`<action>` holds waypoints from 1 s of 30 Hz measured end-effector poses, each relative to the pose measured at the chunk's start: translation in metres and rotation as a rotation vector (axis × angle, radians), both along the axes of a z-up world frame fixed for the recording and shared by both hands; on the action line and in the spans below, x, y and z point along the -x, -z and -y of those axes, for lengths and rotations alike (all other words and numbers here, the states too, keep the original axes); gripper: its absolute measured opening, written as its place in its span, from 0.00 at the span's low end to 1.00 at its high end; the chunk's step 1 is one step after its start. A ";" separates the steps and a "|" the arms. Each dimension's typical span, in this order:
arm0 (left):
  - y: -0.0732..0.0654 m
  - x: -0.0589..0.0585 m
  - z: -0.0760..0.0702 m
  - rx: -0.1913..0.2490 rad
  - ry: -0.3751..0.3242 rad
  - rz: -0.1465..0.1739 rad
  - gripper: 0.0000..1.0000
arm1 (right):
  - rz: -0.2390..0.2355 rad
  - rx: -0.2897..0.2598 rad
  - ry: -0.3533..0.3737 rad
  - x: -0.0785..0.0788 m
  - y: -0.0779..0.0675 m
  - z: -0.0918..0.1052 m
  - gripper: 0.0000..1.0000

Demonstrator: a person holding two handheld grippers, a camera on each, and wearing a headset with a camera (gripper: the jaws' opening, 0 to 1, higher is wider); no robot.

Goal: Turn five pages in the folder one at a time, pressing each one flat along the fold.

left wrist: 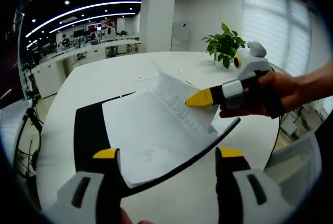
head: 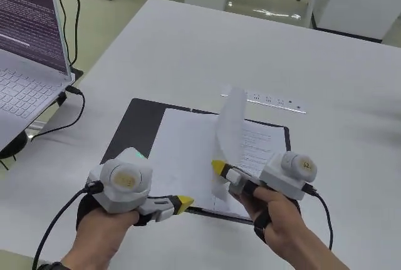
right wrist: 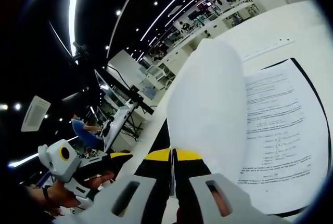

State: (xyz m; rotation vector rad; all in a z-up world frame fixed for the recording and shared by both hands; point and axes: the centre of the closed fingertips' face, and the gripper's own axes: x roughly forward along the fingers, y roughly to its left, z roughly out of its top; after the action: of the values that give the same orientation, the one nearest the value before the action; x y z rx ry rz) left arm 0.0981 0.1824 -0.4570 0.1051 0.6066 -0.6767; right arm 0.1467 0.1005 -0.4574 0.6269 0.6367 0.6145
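Head view: your right gripper (head: pixel 219 168), fingers closed on the near edge of the page (head: pixel 230 123), holds it upright over the open folder (head: pixel 135 126) on the surface (head: pixel 188 44), so swing it left toward your left gripper (head: pixel 182 204), whose fingers are open and empty.

Open folder (head: pixel 141 126) lying flat on the table (head: pixel 188 44), near the front edge; laptop (head: pixel 25 63) to its left and further back; power strip (head: pixel 276 102) just behind its right half. A raised page (head: pixel 230 126) stands over the fold, its lower edge between the jaws of the right gripper (head: pixel 218 168); left gripper (head: pixel 183 203) at the folder's near edge, to the left of the right one
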 end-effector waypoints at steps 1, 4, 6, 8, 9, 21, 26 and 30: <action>0.000 0.001 -0.002 -0.002 -0.003 -0.001 0.74 | -0.002 -0.001 -0.004 0.000 0.001 -0.003 0.00; 0.000 0.003 -0.006 0.005 -0.014 -0.004 0.74 | -0.003 -0.002 -0.016 0.000 -0.001 -0.009 0.00; 0.000 0.003 -0.008 0.001 -0.015 -0.001 0.74 | -0.005 -0.002 -0.023 0.000 -0.001 -0.013 0.00; -0.001 0.002 -0.010 -0.002 -0.016 0.004 0.74 | -0.005 -0.002 -0.031 0.000 -0.001 -0.016 0.00; -0.002 0.002 -0.011 -0.003 -0.018 0.005 0.74 | -0.006 -0.002 -0.035 0.000 0.000 -0.018 0.00; -0.003 0.003 -0.023 -0.001 -0.040 0.009 0.74 | -0.020 -0.010 -0.071 -0.002 0.002 -0.042 0.00; -0.001 0.006 -0.026 -0.006 -0.041 0.004 0.75 | -0.028 -0.024 -0.082 -0.005 0.003 -0.052 0.00; 0.000 0.007 -0.028 -0.006 -0.046 0.001 0.75 | -0.035 -0.028 -0.093 -0.005 0.006 -0.061 0.00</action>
State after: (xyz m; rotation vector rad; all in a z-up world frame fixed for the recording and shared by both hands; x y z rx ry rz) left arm 0.0914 0.2106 -0.4565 0.0971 0.6088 -0.6307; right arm 0.1515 0.1616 -0.4631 0.6381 0.6940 0.7017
